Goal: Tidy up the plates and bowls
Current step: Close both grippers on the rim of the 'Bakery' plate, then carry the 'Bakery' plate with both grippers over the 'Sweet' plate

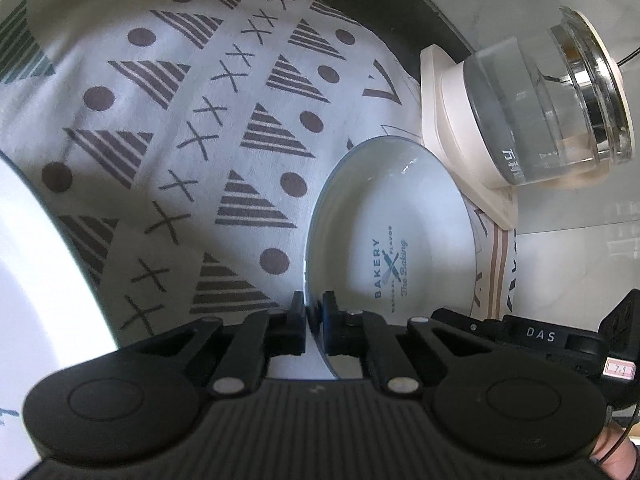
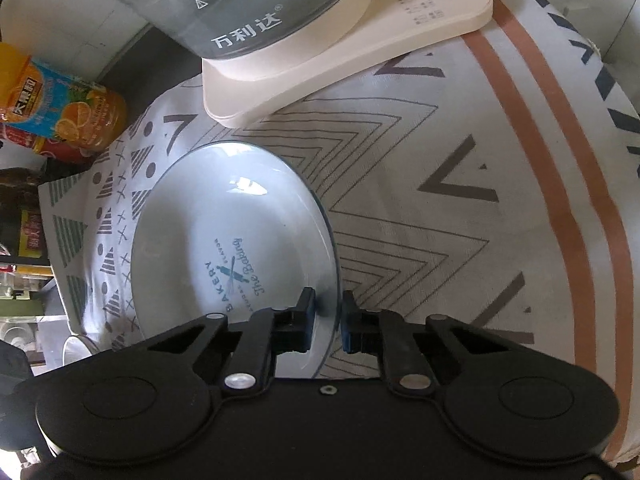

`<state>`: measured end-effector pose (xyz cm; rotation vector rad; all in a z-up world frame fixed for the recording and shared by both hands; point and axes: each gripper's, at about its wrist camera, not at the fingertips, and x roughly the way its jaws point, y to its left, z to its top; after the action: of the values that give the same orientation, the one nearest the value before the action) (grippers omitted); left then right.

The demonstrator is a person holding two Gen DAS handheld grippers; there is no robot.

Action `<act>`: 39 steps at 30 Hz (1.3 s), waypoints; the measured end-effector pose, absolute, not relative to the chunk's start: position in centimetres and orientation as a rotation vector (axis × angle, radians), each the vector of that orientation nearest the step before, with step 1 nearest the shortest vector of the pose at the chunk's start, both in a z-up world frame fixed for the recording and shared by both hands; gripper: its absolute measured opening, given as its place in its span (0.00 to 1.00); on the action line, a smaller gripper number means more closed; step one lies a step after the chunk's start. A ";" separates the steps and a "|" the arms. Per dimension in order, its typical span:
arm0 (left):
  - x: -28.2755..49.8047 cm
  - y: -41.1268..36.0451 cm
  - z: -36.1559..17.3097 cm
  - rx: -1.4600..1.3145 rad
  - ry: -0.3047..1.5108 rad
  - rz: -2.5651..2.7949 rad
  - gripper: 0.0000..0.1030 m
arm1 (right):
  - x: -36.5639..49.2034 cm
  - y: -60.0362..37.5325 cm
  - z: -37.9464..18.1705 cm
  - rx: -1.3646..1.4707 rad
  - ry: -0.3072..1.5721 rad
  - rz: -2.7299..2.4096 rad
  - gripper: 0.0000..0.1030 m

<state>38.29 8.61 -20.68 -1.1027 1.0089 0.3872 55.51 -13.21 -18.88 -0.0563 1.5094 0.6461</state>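
Note:
A white plate [image 1: 392, 236] printed "BAKERY" lies on the patterned cloth [image 1: 180, 120]. My left gripper [image 1: 314, 316] is shut on the plate's near left rim. In the right wrist view the same plate [image 2: 232, 240] shows with my right gripper [image 2: 328, 312] straddling its right rim, jaws a little apart with the rim between them. A second white dish [image 1: 40, 280] fills the left edge of the left wrist view. The right gripper's body [image 1: 560, 340] shows at the lower right of that view.
A glass kettle [image 1: 552, 100] stands on its cream base [image 2: 340, 52] just beyond the plate. An orange drink bottle [image 2: 64, 108] and cans stand at the far left. A small white bowl [image 2: 80, 348] sits at the cloth's [image 2: 440, 200] left edge.

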 end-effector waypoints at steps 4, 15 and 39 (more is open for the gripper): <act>38.5 8.5 -20.1 -1.073 0.988 0.376 0.06 | 55.3 -13.5 -18.0 -0.064 1.464 0.679 0.11; 37.2 10.1 -17.2 -1.025 0.930 0.339 0.08 | 53.7 -13.4 -13.7 -0.001 1.346 0.712 0.07; 25.4 15.8 -12.8 -0.940 0.914 0.291 0.08 | 40.6 -9.1 -9.8 0.048 1.240 0.736 0.08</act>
<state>25.36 15.82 -12.83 -0.9401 0.9143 0.2911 40.64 -9.10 -9.84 0.0482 1.2400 0.7363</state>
